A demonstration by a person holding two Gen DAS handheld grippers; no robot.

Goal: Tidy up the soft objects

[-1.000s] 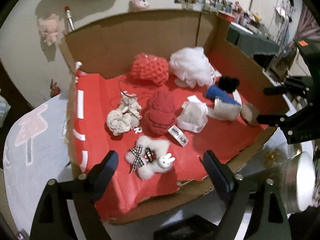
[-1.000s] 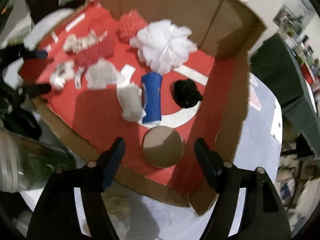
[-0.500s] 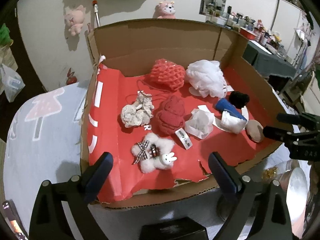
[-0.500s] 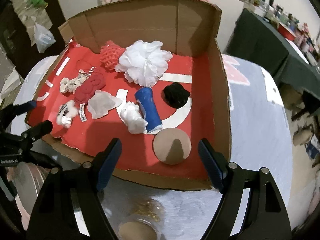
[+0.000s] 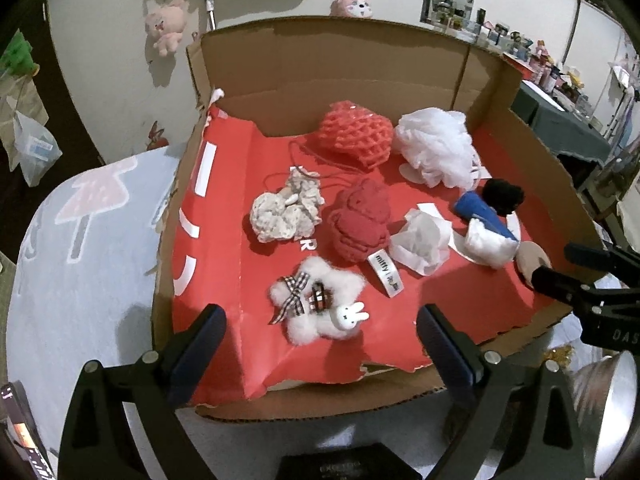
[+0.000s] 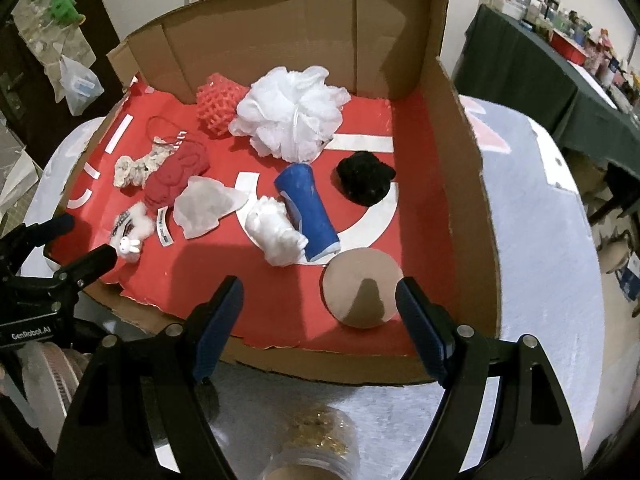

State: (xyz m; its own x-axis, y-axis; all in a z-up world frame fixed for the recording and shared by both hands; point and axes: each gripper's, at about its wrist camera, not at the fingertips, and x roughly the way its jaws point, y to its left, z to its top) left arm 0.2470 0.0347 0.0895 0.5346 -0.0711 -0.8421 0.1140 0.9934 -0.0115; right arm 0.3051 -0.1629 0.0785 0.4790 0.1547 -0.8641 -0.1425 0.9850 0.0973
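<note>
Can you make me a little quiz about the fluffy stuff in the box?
1. True or false: the blue roll touches the white fluffy lump.
2. Which thing lies nearest the right gripper? A) black pompom B) tan round pad C) white mesh puff
3. Fill in: the left gripper is open, and just past it lies the white plush with a tiny ______ face.

Key: 1 true. 2 B. 3 bunny.
</note>
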